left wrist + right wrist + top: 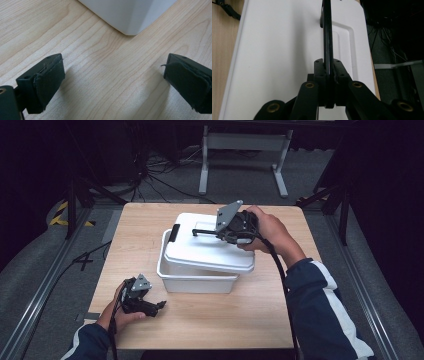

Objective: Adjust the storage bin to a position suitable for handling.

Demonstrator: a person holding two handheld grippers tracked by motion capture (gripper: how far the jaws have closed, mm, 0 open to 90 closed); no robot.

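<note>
The left gripper (161,305) rested low at the table's near left, held in the left hand (120,312), jaws spread wide. The right gripper (196,232), held in the right hand (270,232), was raised, its jaws pressed together on a thin black handle (327,37).

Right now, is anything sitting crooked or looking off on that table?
Yes. The white lid sits skewed on the white bin, overhanging its right side, because the right gripper is clamped on its black handle.
</note>
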